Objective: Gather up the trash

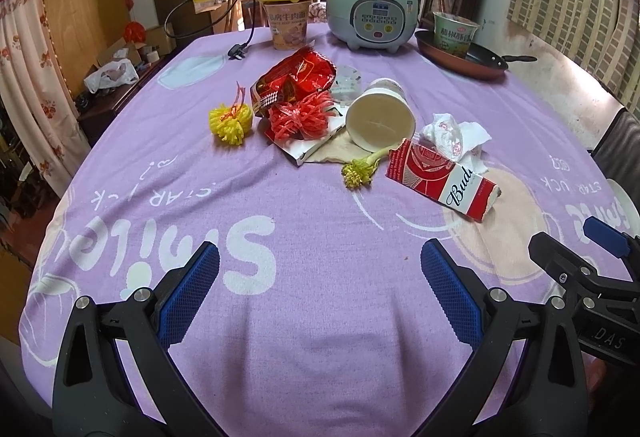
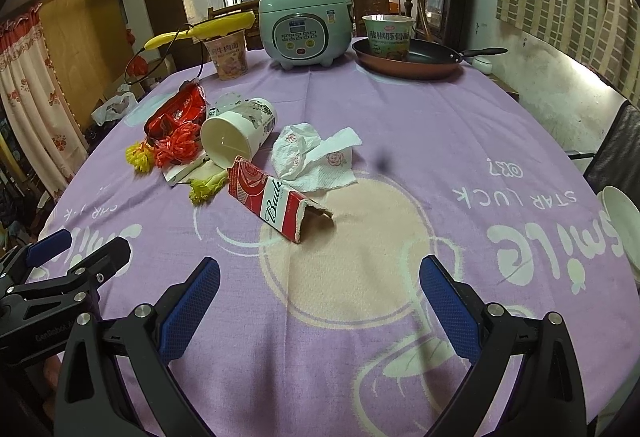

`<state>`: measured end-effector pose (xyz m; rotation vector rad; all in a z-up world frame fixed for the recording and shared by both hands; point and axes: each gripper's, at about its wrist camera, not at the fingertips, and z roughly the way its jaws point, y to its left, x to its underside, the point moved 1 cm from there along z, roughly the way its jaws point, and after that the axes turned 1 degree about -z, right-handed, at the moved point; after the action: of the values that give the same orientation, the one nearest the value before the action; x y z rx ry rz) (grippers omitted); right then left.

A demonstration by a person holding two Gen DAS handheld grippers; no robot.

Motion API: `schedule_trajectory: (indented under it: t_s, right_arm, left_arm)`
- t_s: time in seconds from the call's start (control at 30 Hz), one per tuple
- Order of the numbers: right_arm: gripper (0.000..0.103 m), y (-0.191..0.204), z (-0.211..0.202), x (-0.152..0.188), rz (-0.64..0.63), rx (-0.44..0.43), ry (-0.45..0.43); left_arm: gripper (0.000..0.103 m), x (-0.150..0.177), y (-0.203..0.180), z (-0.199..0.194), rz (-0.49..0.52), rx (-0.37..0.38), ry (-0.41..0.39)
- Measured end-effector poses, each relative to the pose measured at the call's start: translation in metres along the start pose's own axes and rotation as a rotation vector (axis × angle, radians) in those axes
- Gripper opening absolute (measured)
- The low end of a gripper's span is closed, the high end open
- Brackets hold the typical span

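Trash pile (image 1: 360,125) well ahead of both wide-open, empty tools (image 1: 320,293) (image 2: 320,297) — torn carton (image 2: 276,207) perhaps nearest.

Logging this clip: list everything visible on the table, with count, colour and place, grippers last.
tablecloth: 1, purple with white print, covers the table
rice cooker: 1, pale green, far edge
frying pan: 1, dark with copper rim, far right
noodle cups: 2, green in the pan, orange left of the cooker under a yellow handled tool
paper cup: 1, white, tipped over, centre
tissue: 1, white, crumpled, beside the cup
torn carton: 1, red and white, nearest
snack wrapper: 1, red, centre left
mesh nets: 2, red, yellow
vegetable scrap: 1, yellow-green
left gripper: open, empty
right gripper: open, empty
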<state>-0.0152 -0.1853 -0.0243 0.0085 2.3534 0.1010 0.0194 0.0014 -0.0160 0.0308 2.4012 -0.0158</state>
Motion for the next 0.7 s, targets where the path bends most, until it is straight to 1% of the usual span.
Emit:
schedule_trajectory:
  t_s: [0.63, 0.7]
  right_arm:
    - [0.098, -0.0083, -0.0025, 0.0018, 0.007, 0.006, -0.003]
    - [0.098, -0.0080, -0.0028, 0.0021, 0.007, 0.001, -0.004]
  left_arm:
    - [0.097, -0.0083, 0.0022, -0.0018, -0.002, 0.000, -0.007]
    - [0.097, -0.0056, -0.0023, -0.0026, -0.001, 0.002, -0.010]
